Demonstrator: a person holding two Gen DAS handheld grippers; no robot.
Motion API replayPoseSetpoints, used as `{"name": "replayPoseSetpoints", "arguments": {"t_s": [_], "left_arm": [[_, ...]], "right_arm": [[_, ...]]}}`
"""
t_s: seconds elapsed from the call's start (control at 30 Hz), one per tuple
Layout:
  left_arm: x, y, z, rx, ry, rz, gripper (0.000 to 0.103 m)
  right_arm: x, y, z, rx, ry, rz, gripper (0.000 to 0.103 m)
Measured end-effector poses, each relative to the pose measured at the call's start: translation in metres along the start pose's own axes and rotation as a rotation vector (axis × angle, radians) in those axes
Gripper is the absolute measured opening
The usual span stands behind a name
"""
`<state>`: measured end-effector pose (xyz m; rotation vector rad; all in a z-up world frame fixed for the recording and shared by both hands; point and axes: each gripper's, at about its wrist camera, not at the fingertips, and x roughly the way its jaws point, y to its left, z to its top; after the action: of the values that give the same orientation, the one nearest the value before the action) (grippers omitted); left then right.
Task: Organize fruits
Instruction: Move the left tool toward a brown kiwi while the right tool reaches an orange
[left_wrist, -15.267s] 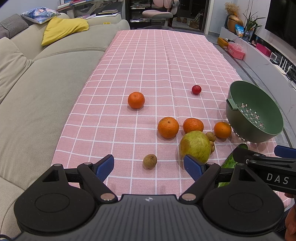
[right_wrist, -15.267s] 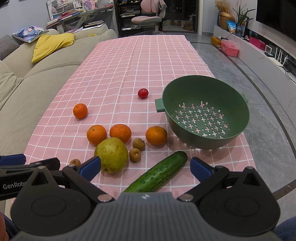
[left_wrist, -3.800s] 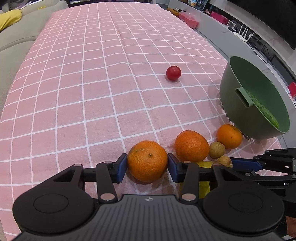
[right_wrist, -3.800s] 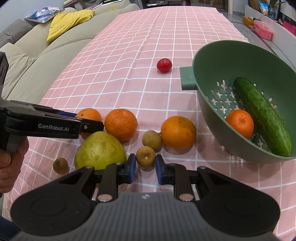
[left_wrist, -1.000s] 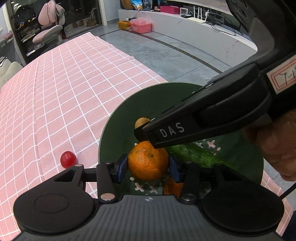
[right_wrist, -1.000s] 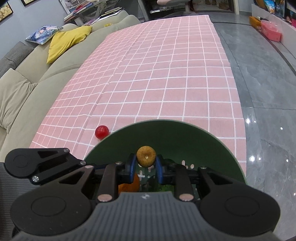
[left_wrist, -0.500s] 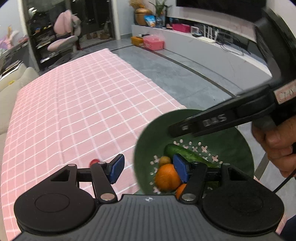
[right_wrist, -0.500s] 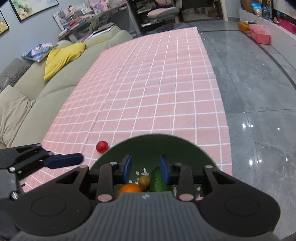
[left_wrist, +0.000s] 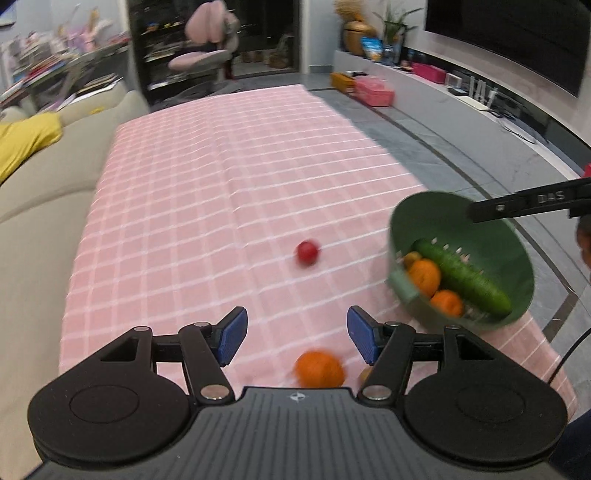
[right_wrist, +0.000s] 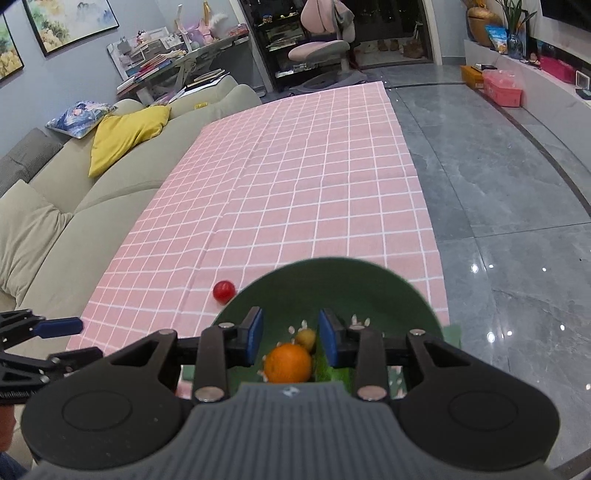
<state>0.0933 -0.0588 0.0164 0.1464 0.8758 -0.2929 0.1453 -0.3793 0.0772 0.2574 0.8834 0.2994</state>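
The green colander (left_wrist: 443, 214) stands at the right edge of the pink checked cloth (left_wrist: 221, 192). It holds a cucumber (left_wrist: 461, 275), two oranges (left_wrist: 424, 275) and a small brown fruit (left_wrist: 412, 258). My left gripper (left_wrist: 297, 332) is open and empty, up over the cloth to the left of the colander. An orange (left_wrist: 319, 369) lies on the cloth below it, and a small red fruit (left_wrist: 307, 253) lies farther out. My right gripper (right_wrist: 291, 332) hovers over the colander (right_wrist: 332, 280), open a little with nothing between its pads. Under it sit an orange (right_wrist: 288, 363) and the brown fruit (right_wrist: 306, 338).
A beige sofa (right_wrist: 55, 206) with a yellow cushion (right_wrist: 122, 133) runs along the cloth's left side. Grey tiled floor (right_wrist: 498, 203) drops off past the right edge. Another small brown fruit (left_wrist: 364, 374) peeks out beside my left gripper's right finger.
The left gripper let go of its orange into the colander, opened and drew back to the left. The right gripper dropped the small brown fruit into the colander and rose.
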Motion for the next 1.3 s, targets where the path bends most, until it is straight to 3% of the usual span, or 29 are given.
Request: {"name": "replayPoseSetpoints", "arguments": {"t_s": [0.23,0.53,0.9,1.3], "left_arm": [[-0.023,0.033,-0.034,-0.041,0.028,0.038,0.073],[-0.036,0.047,-0.068,-0.104,0.043,0.02,0.073],[-0.026,0.039,-0.095,-0.06,0.076,0.013,0.073],[-0.006,0.034,-0.112,-0.018,0.139,0.012,0.073]], "right_arm": [[-0.011,0.023,-0.024,-0.036,0.009,-0.01,0.031],[-0.019,0.053,-0.052,-0.064,0.019,-0.006,0.031],[-0.012,0.09,-0.089,-0.118,0.091,0.007,0.031],[0.01,0.128,-0.098,-0.185,0.125,0.047,0.031]]}}
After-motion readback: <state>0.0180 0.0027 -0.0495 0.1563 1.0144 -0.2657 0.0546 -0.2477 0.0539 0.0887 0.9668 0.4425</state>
